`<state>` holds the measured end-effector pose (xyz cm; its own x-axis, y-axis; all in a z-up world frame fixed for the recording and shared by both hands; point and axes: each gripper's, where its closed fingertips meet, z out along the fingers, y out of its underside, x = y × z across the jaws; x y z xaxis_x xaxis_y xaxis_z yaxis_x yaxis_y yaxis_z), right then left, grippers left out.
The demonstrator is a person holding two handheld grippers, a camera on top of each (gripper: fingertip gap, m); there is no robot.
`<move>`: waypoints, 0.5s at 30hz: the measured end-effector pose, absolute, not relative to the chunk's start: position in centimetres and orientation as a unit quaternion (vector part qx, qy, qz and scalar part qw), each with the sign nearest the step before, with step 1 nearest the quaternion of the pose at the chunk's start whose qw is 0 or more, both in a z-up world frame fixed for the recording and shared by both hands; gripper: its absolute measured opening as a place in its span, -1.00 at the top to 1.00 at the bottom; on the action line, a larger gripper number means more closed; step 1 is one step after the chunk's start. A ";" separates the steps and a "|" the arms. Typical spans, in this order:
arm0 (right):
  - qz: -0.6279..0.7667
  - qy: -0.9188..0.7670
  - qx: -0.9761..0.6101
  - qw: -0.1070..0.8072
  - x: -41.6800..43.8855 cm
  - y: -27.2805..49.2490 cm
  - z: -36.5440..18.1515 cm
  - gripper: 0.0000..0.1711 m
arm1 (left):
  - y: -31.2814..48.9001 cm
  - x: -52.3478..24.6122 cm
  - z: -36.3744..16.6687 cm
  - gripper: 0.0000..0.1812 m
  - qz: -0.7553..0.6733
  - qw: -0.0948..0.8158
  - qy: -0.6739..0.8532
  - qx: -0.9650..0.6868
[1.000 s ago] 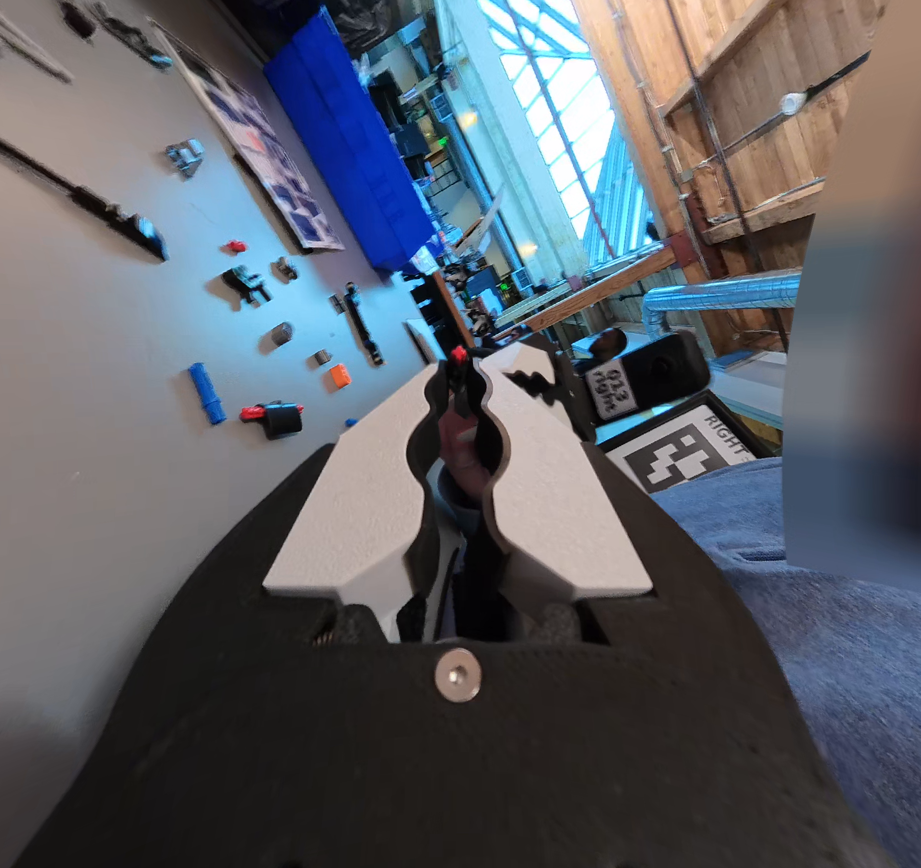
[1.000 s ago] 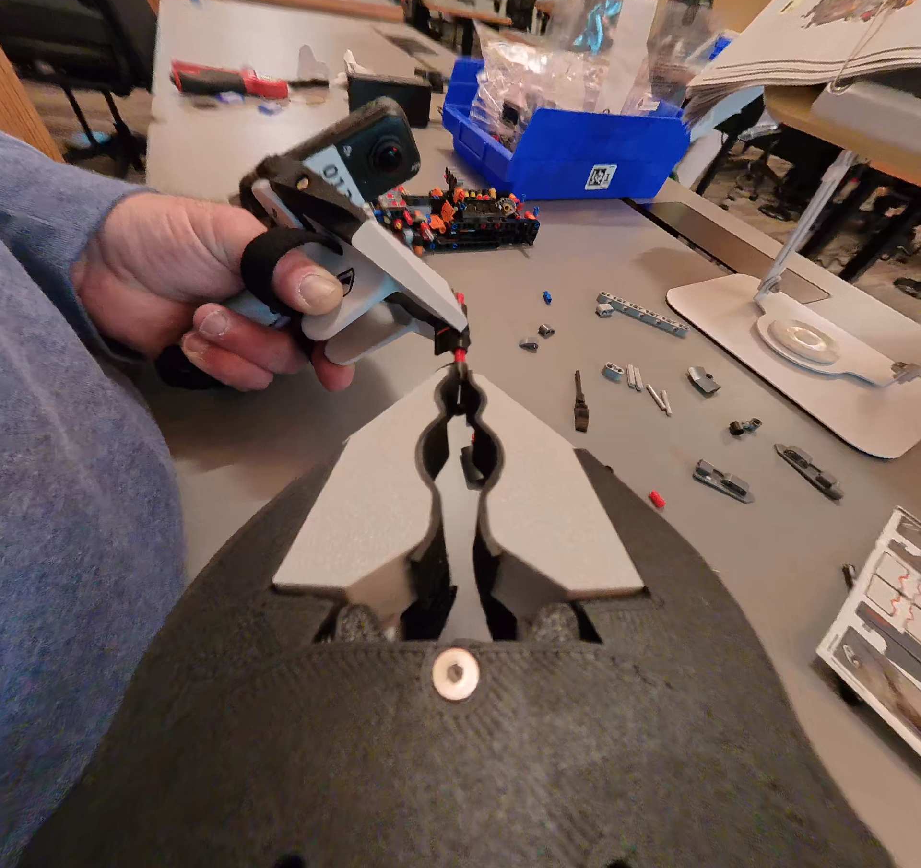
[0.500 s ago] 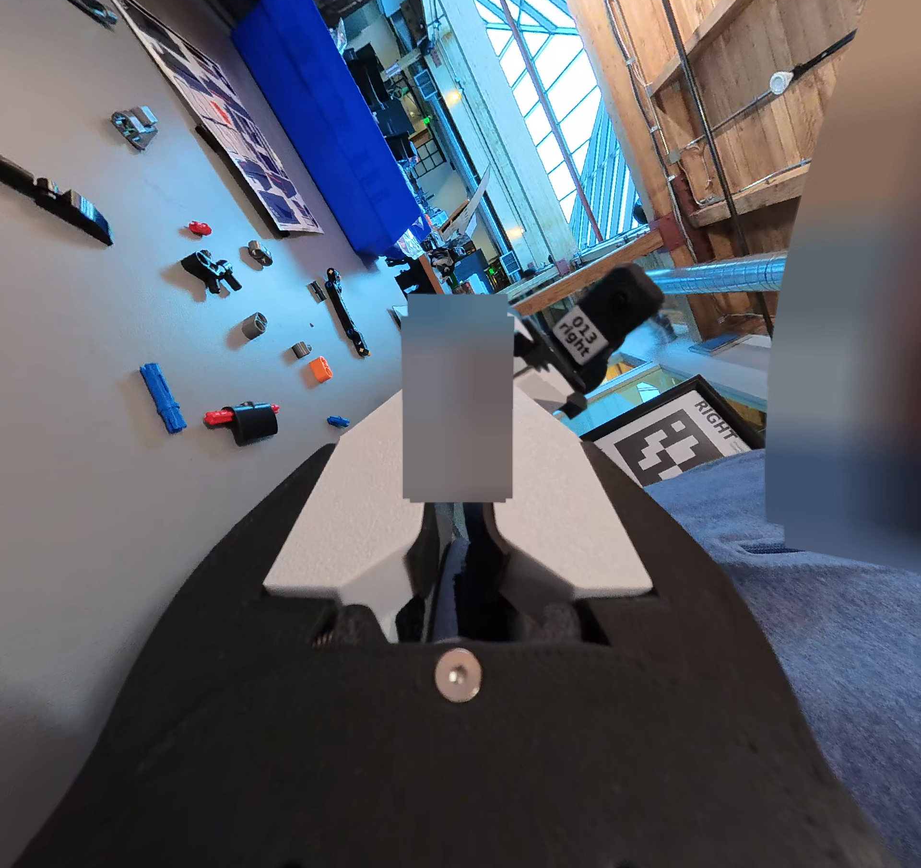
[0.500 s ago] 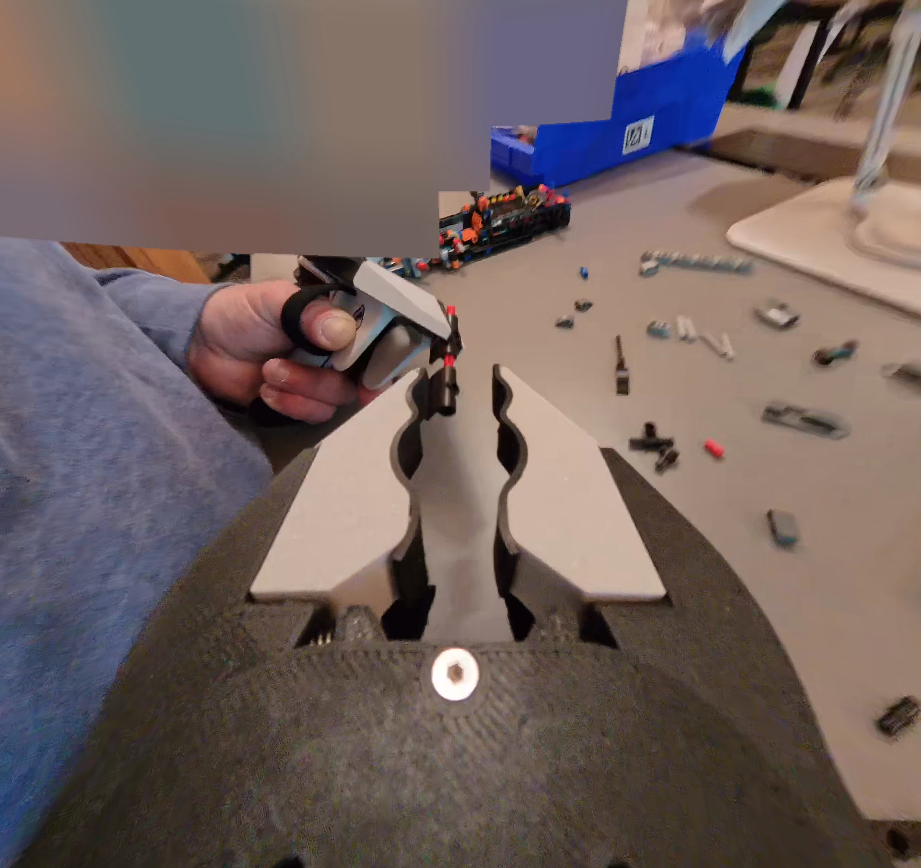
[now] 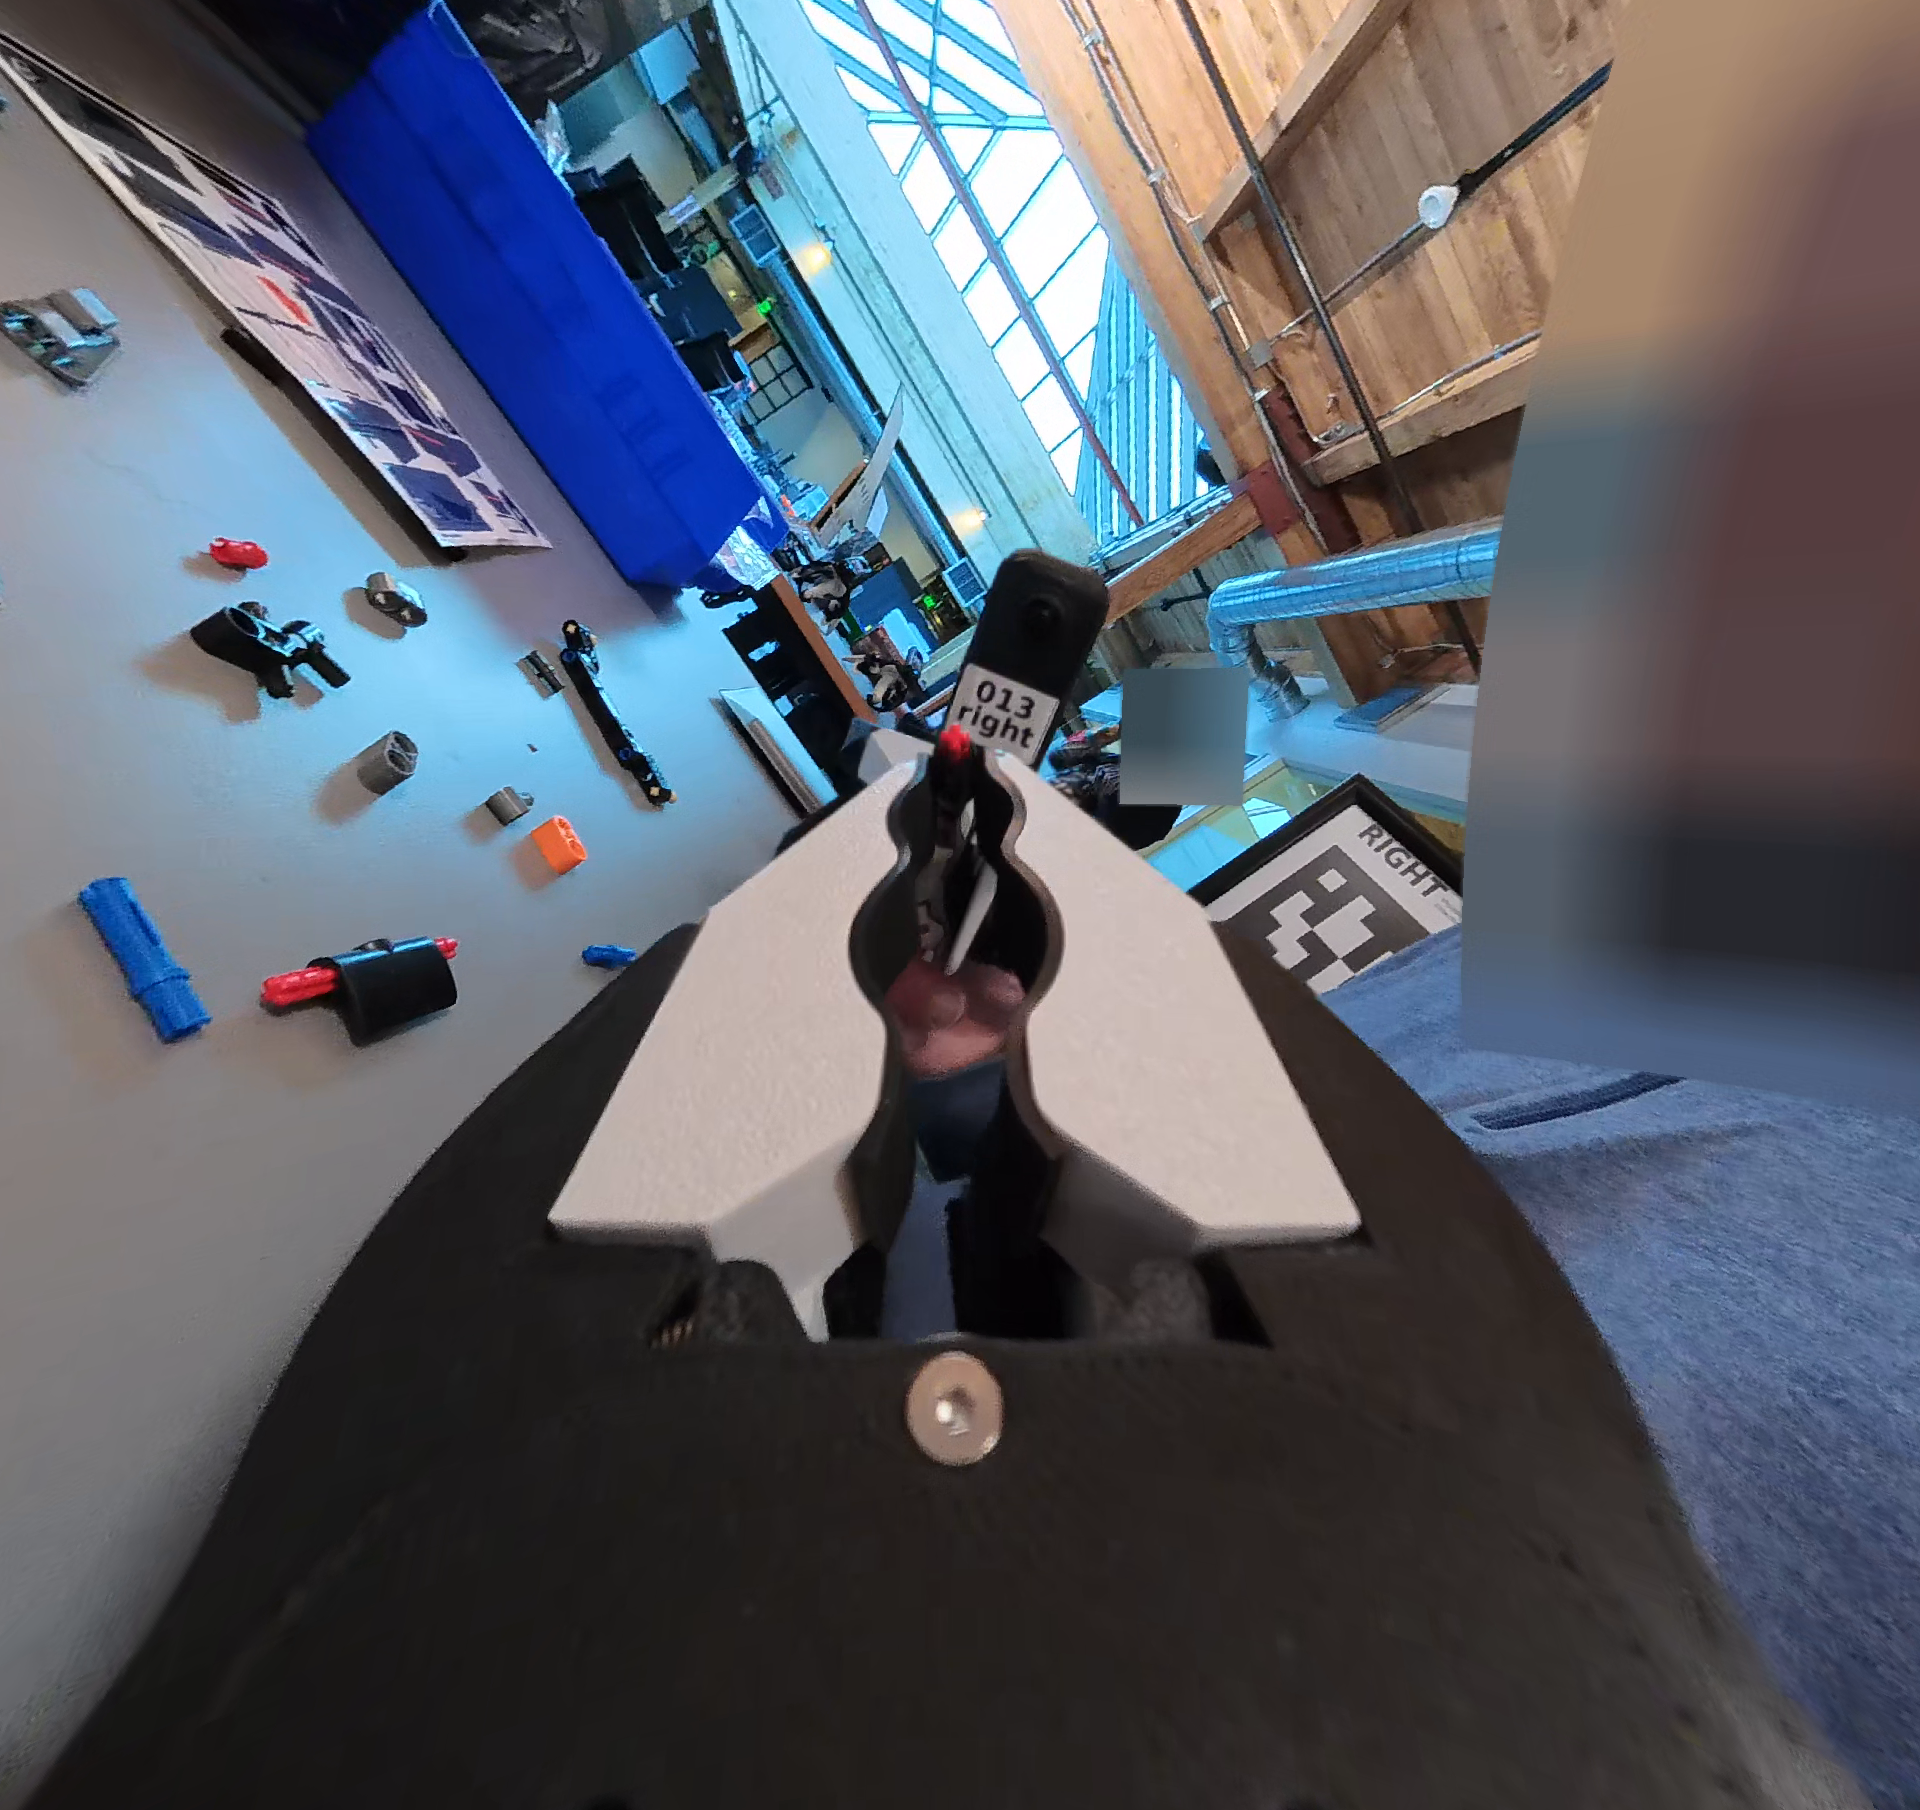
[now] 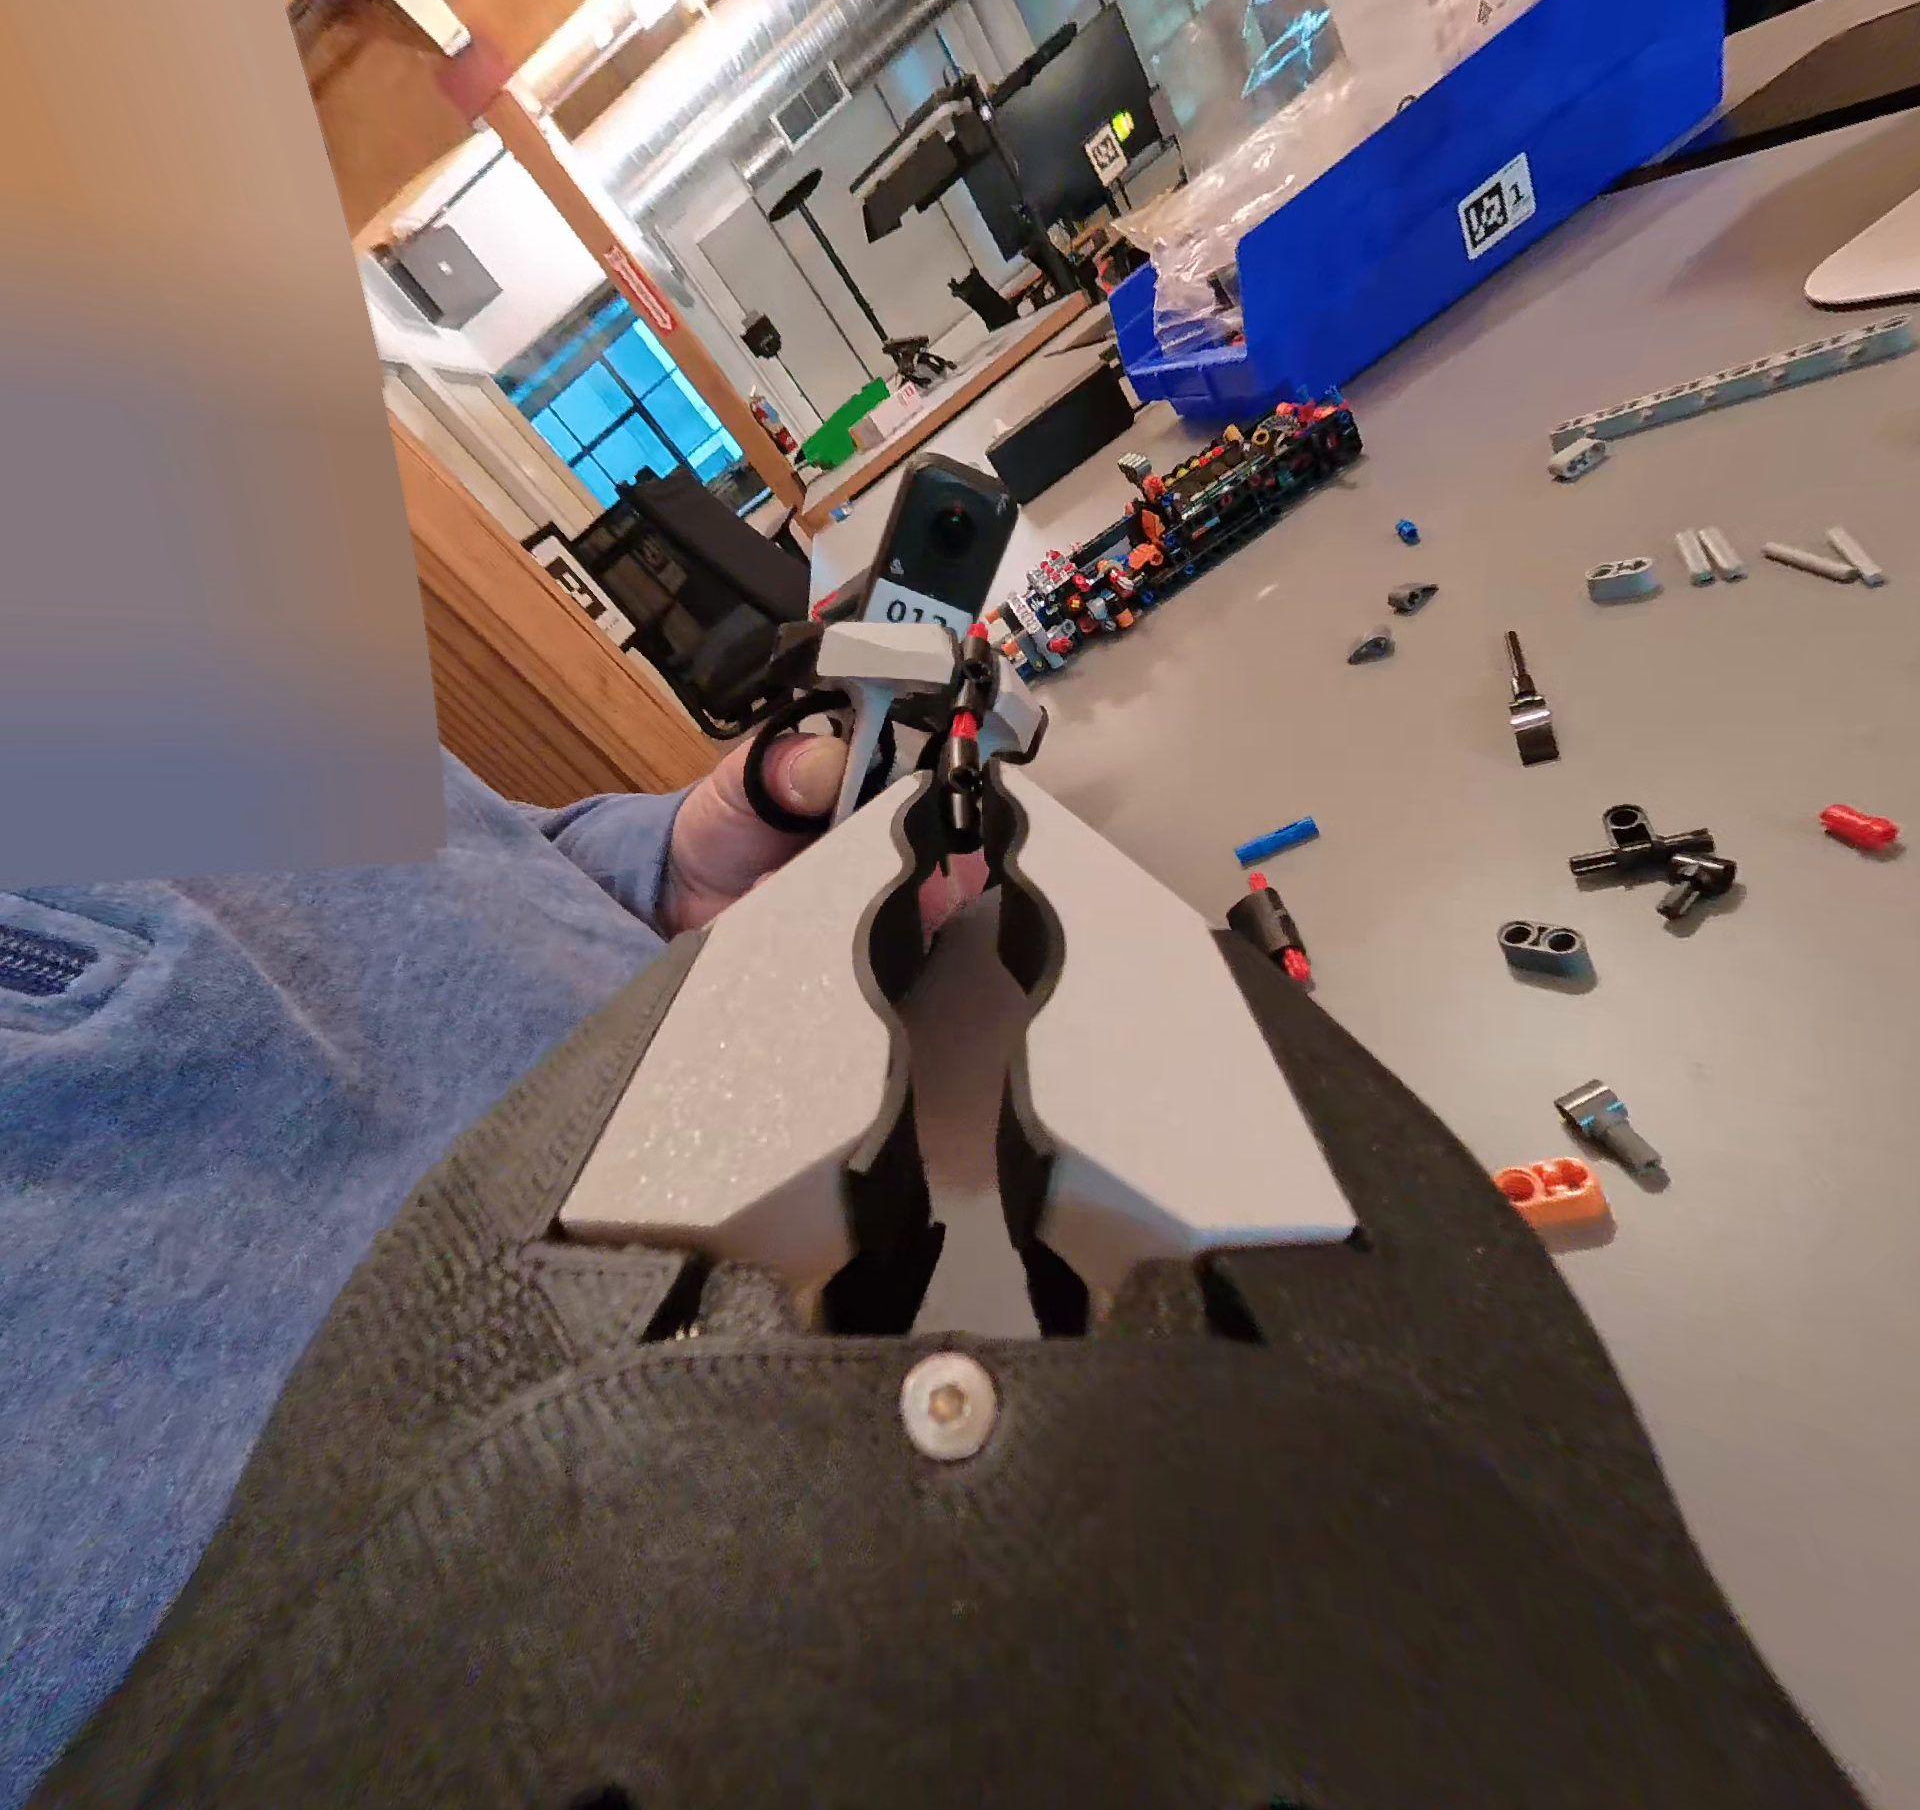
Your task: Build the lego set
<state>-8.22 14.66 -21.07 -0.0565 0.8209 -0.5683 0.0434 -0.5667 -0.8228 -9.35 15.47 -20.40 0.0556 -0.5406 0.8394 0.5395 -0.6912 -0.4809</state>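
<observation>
My left gripper [image 5: 951,773] is shut on a small black connector with a red pin tip [image 5: 954,744], held in the air above the grey table. In the right wrist view the left gripper [image 6: 971,685] shows tip to tip with mine, gripping the upper part of the black connector with red pins [image 6: 966,721]. My right gripper [image 6: 956,789] is closed on the lower end of the same piece. A hand [image 6: 727,825] holds the left gripper.
A part-built black model [image 6: 1195,534] lies in front of a blue bin [image 6: 1455,202]. Loose parts lie scattered on the table [image 6: 1351,721]: a long grey beam [image 6: 1735,378], a black cross piece [image 6: 1652,851], an orange piece [image 6: 1548,1189], a blue pin [image 5: 140,955]. An instruction sheet [image 5: 312,337] lies flat. Both grippers' tips are close together, under 4 cm apart.
Half a second ago my right gripper was open beside the piece; now it has closed on its lower end. Both grippers have tilted and come tip to tip.
</observation>
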 end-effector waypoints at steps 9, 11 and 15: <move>0.644 -0.329 -0.607 0.329 -8.2 14.9 -20.6 0.96 | 15.5 -9.4 -20.0 0.94 -0.675 0.415 0.008 -0.610; 0.645 -0.329 -0.609 0.325 -8.1 14.9 -20.6 0.96 | 15.5 -9.4 -20.0 0.95 -0.663 0.424 0.019 -0.617; 0.655 -0.327 -0.610 0.304 -8.1 14.8 -20.6 0.96 | 15.3 -9.4 -19.9 0.95 -0.646 0.432 0.049 -0.627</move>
<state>-8.06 14.81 -20.56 -0.0702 0.7972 -0.5997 0.0001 -0.6011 -0.7991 -9.38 15.26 -19.92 0.1613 -0.6201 0.7677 0.4968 -0.6211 -0.6061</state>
